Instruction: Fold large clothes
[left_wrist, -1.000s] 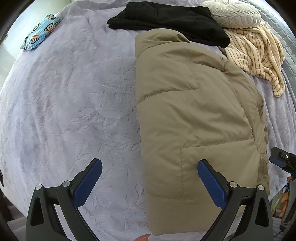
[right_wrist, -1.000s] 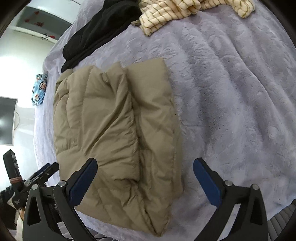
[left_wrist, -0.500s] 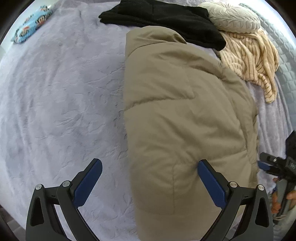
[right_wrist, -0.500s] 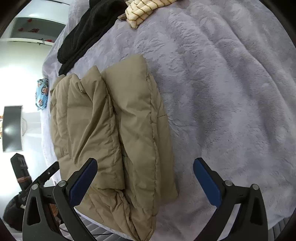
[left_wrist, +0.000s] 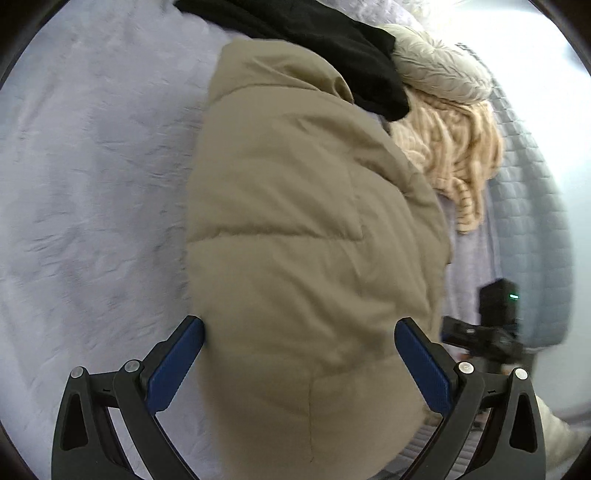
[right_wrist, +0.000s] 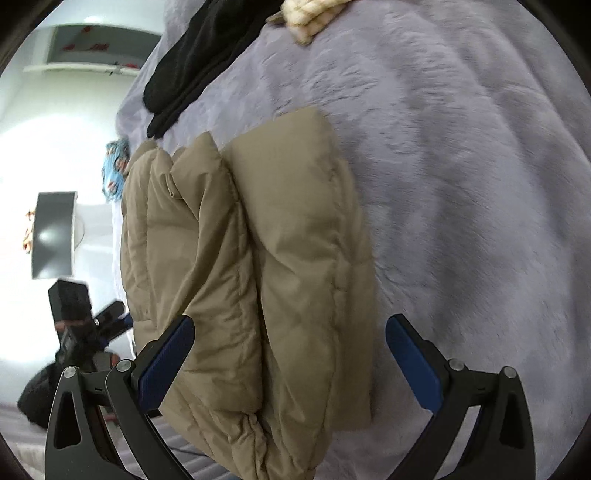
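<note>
A tan puffer jacket (left_wrist: 303, 240) lies folded lengthwise on a lavender bed cover (left_wrist: 92, 184). In the right wrist view the jacket (right_wrist: 258, 266) shows stacked folded layers, its near end at the bed's edge. My left gripper (left_wrist: 299, 354) is open, its blue pads either side of the jacket's near end, just above it. My right gripper (right_wrist: 290, 354) is open, straddling the jacket's near end from the other side. Neither holds anything. The right gripper also shows in the left wrist view (left_wrist: 491, 332).
A black garment (left_wrist: 314, 48), a cream striped sweater (left_wrist: 454, 158) and a quilted cushion (left_wrist: 439, 70) lie at the far end of the bed. A blue patterned cloth (right_wrist: 112, 170) sits at the bed's far edge. A dark screen (right_wrist: 51, 236) hangs on the wall.
Both grippers have moved closer to the jacket's near end, and now straddle it. The jacket fills more of both views. Both stay open.
</note>
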